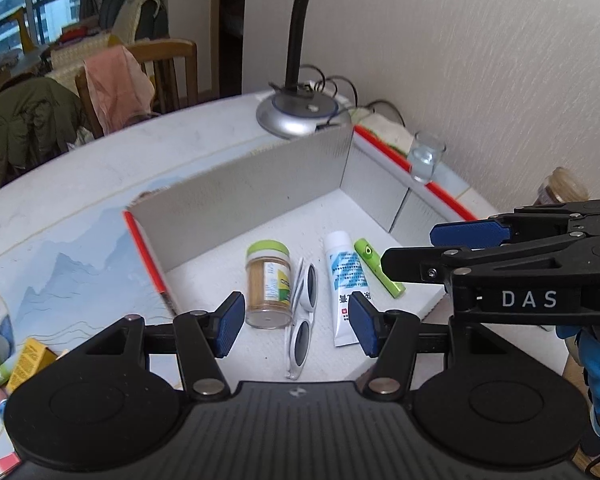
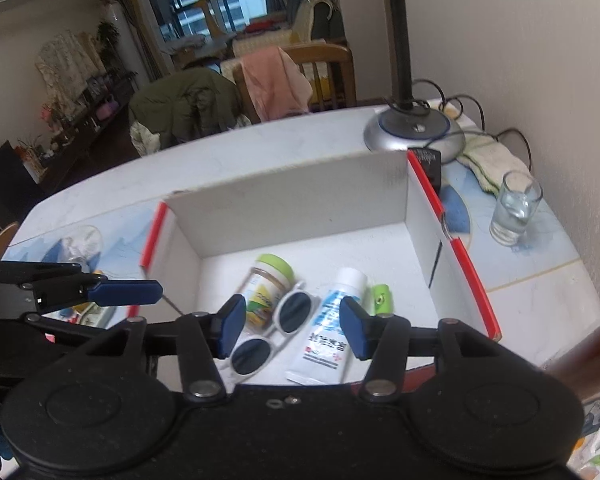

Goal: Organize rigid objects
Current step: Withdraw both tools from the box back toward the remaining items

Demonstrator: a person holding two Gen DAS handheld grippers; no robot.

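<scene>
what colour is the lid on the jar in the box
Light green, on the jar's lid; clearest in the right wrist view.

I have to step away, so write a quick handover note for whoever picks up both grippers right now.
Left gripper: open, holding nothing, above the box's near edge.
Right gripper: open, holding nothing, also over the box.
In the box, lying side by side: jar, white sunglasses, tube, green item.
Done: those four are in.
Left: small items on the table left of the box, including a yellow box.
</scene>
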